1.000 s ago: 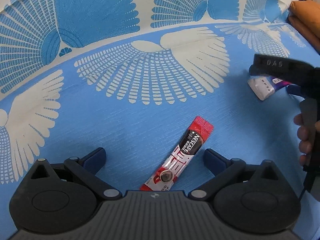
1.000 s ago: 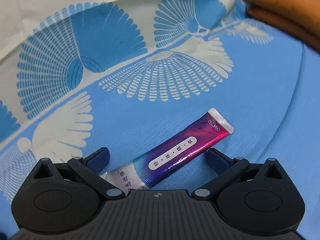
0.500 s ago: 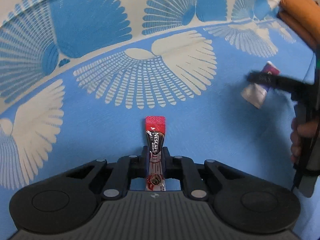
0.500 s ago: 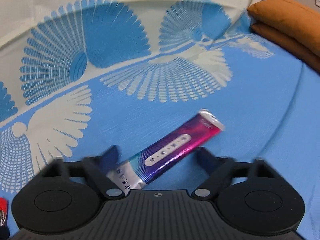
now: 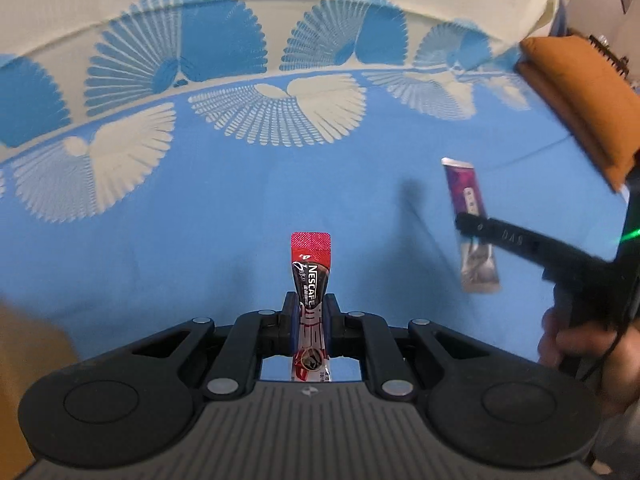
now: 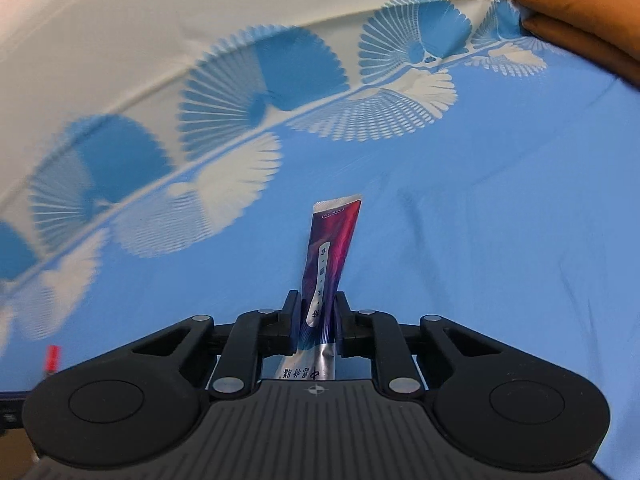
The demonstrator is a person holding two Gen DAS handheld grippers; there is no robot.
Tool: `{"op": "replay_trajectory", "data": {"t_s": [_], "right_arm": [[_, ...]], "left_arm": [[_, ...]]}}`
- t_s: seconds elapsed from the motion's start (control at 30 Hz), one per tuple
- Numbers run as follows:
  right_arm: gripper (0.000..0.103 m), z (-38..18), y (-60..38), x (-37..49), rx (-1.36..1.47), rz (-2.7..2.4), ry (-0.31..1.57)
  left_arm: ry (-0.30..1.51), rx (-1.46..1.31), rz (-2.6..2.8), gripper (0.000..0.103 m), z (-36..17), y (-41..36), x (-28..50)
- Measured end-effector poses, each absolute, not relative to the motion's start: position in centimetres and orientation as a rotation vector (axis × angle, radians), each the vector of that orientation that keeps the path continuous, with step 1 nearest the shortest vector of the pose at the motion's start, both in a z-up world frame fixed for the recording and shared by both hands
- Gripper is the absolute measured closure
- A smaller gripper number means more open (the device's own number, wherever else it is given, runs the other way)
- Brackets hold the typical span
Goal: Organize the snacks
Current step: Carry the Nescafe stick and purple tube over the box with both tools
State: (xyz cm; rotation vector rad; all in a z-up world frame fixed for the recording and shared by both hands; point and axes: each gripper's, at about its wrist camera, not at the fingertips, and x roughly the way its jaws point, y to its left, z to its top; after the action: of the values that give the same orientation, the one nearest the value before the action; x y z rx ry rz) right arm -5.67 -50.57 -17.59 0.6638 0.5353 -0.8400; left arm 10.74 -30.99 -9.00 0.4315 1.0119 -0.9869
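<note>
A red and black Nescafe stick sachet [image 5: 311, 264] stands up between the pads of my left gripper [image 5: 311, 308], which is shut on its lower half and holds it above the blue cloth [image 5: 200, 240]. My right gripper [image 6: 316, 312] is shut on a purple and magenta stick sachet [image 6: 334, 236], whose sealed top leans slightly right. In the left wrist view the right gripper [image 5: 466, 222] reaches in from the right with the purple sachet [image 5: 466, 188] hanging clear of the cloth. A sliver of the red sachet [image 6: 52, 356] shows at the right wrist view's left edge.
The blue cloth with white fan patterns [image 6: 480, 200] covers the surface, cream fabric [image 6: 120, 20] beyond it. An orange cushion [image 5: 580, 96] lies at the far right. A person's hand [image 5: 580, 344] grips the right tool. A blurred tan shape [image 5: 24, 360] sits at the left edge.
Both grippers went from open around sachets lying on the cloth to shut on them. Both have lifted their sachets off the cloth, and the views have pulled back.
</note>
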Motion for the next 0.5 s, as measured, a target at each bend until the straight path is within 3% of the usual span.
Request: {"op": "replay_trajectory", "data": {"t_s": [0.3,0.5], "right_arm": [[0.085,-9.1,-35.5,-13.0,0.673,-0.648,0.44],[0.085,-4.4,-25.0,-15.7,0.604,-0.469,0.46]], "left_arm": [[0.926,0.291,-0.928,0.091,0.5,-17.7,3.5],[0.894,0.26,-0.808,0.091,3.7,-7.9,-0.7]]}}
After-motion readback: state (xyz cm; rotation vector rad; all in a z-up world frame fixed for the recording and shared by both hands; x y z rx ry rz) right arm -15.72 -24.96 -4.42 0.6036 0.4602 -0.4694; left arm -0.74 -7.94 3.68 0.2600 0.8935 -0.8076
